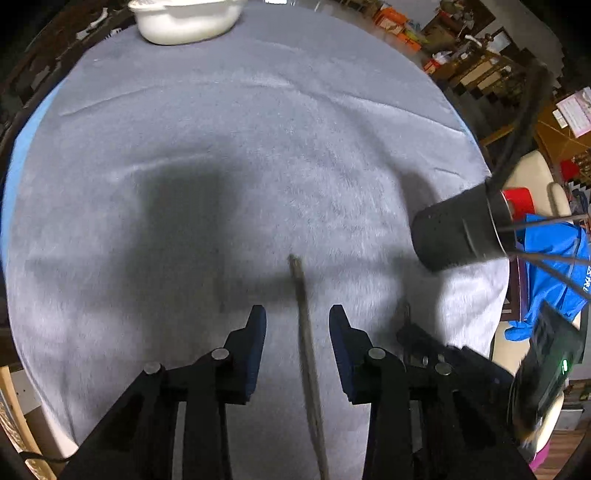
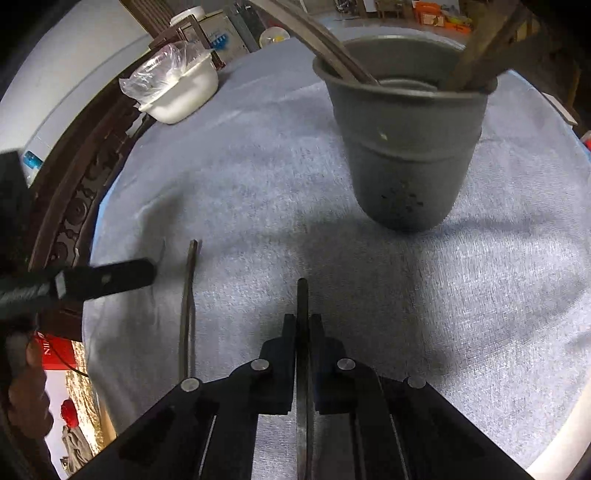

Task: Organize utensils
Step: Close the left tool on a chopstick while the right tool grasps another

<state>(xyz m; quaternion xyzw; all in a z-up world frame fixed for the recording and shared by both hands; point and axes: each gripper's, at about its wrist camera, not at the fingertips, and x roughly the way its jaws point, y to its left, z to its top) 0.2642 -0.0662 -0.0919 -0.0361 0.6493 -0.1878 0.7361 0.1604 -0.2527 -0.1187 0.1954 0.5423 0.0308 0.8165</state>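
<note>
A dark grey utensil cup [image 2: 406, 147] stands on the grey cloth and holds several long utensils; it also shows in the left wrist view [image 1: 461, 232] at the right. My right gripper [image 2: 303, 325] is shut on a thin dark utensil [image 2: 302, 295] that sticks forward, short of the cup. My left gripper [image 1: 297, 317] is open, its jaws either side of another thin utensil [image 1: 303, 314] lying on the cloth. That utensil also shows in the right wrist view [image 2: 188, 302], with a left finger [image 2: 110, 278] beside it.
A white tub [image 1: 184, 18] sits at the far edge of the table; in the right wrist view it [image 2: 181, 92] has plastic wrap on it. A dark carved wooden edge [image 2: 74, 206] borders the left. Blue cloth [image 1: 554, 258] hangs off the right.
</note>
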